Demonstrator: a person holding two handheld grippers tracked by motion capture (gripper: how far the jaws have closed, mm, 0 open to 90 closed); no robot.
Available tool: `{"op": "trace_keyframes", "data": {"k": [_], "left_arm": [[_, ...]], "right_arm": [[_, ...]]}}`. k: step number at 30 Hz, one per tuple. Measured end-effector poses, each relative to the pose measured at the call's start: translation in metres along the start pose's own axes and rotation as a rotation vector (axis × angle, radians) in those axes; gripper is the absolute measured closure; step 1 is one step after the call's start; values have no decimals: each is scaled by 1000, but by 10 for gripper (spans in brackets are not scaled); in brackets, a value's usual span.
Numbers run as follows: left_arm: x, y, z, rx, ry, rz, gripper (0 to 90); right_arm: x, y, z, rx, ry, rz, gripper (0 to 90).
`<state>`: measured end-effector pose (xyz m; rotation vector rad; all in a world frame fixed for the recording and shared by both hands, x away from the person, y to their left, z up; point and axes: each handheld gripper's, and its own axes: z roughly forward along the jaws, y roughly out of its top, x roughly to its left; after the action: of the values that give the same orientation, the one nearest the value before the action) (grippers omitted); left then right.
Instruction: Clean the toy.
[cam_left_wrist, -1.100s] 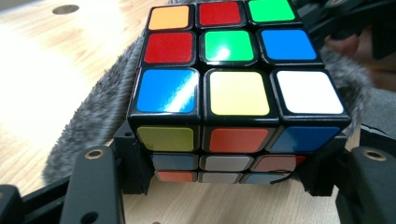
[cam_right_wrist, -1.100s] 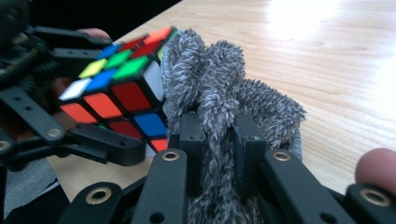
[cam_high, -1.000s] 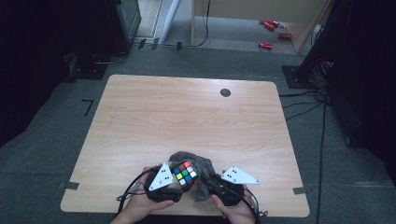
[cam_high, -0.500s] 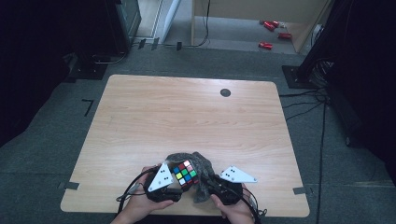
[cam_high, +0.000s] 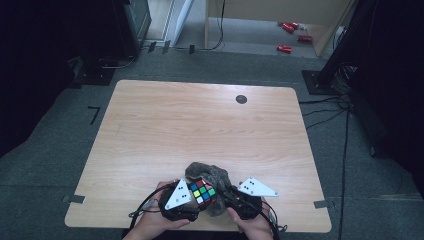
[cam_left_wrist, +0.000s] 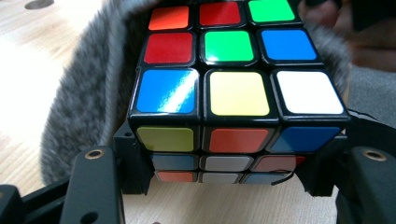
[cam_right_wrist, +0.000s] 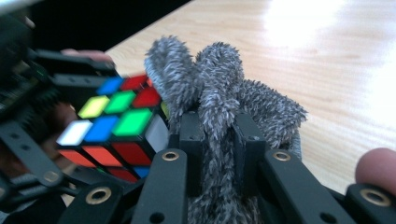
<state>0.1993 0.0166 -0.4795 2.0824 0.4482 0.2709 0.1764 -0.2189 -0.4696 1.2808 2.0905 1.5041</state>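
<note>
left gripper (cam_high: 192, 200): black body, pale grey three-cornered plate on top with small dark dots. right gripper (cam_high: 231, 197): same black build, same dotted plate. thin black cables trail from both toward the table's near edge. jaws are flat black link bars with brass-ringed pivot holes and blocky black pads (cam_right_wrist: 191, 140). hands (cam_high: 150, 227) bare, no sleeves visible.

You find no readable text, label, brand, number or sign anywhere here. The cube (cam_left_wrist: 240, 88) clamped between your left gripper (cam_left_wrist: 229, 179) jaws carries plain coloured stickers, and the grey furry cloth (cam_right_wrist: 219, 112) pinched in your right gripper (cam_right_wrist: 219, 140) bears no tag.
</note>
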Motion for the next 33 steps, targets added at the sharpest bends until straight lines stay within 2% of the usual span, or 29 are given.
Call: {"op": "trace_keyframes", "data": {"k": [6,9,15,21,28,33], "left_arm": [[11,-1,-7,-18,32,-34,348],[14,-1,-8,-20,34,-42,348],[9,-4,-2,13,19,-28,348],[0,-2,3,27,15,12,348],[12,-1,-5,-1,37,-33,348],[17,-2,-9,-14,40,-54,348]], "right_arm": [[1,-6,5,37,-7,-9,781],[2,-6,4,39,-3,-10,781],[9,2,-5,-17,1,-33,780],[3,1,-1,-10,-5,-10,779],[1,-4,5,26,-5,-9,779],[5,-4,4,26,5,-17,779]]}}
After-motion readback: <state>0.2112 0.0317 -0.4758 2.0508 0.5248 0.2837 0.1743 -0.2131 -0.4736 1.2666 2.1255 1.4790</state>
